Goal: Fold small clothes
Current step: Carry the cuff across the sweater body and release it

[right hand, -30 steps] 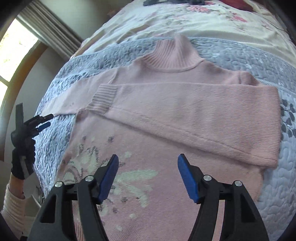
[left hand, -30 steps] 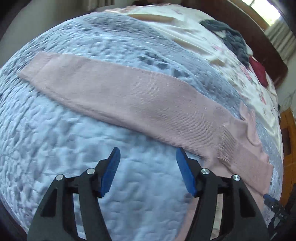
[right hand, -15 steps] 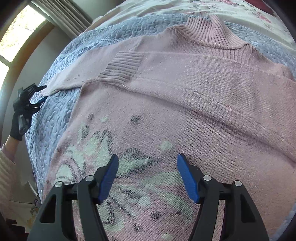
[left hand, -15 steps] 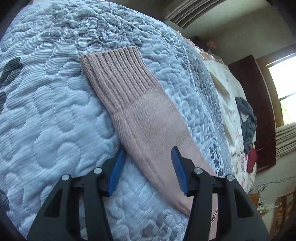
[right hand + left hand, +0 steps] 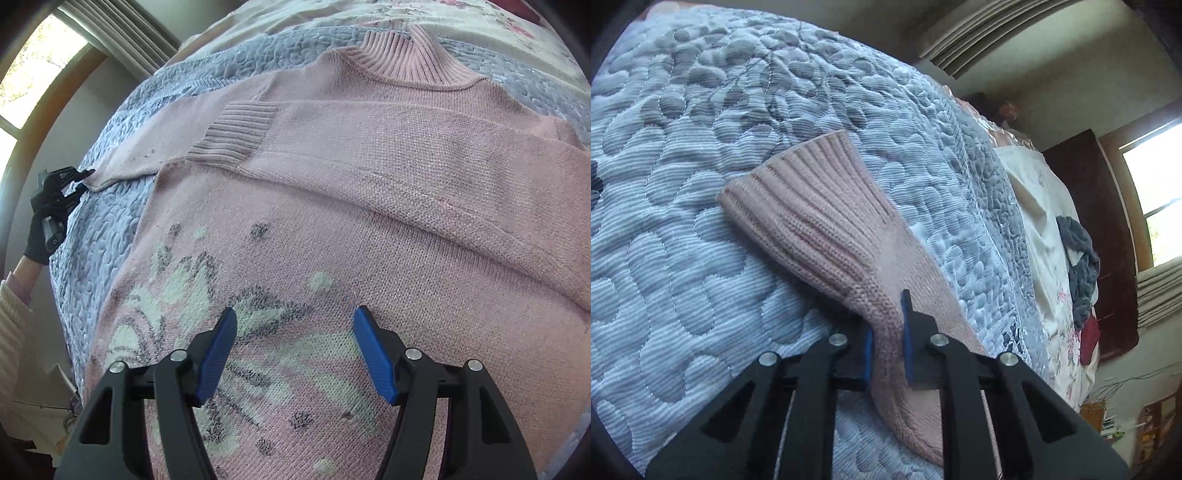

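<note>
A pink knit sweater (image 5: 332, 221) with a pale flower pattern lies flat on the quilted bed. Its right sleeve (image 5: 406, 155) is folded across the chest, ribbed cuff (image 5: 236, 133) lying near the left shoulder. The other sleeve (image 5: 147, 147) stretches out to the left. In the left wrist view, my left gripper (image 5: 886, 328) is shut on that sleeve (image 5: 827, 229) just behind its ribbed cuff, which rises off the quilt. The left gripper (image 5: 79, 181) also shows far left in the right wrist view. My right gripper (image 5: 291, 332) hangs open over the flower pattern, holding nothing.
The grey-blue quilt (image 5: 683, 258) covers the near part of the bed, with a floral sheet (image 5: 1045, 258) beyond. A dark grey garment (image 5: 1078, 258) and a red one (image 5: 1089, 336) lie far up the bed. A gloved hand (image 5: 37, 236) and cream-coloured sleeve sit at the bed's left edge.
My left gripper travelled along the outstretched sleeve to its cuff end, closed on it and lifted it slightly. My right gripper sank closer over the sweater's front, still open.
</note>
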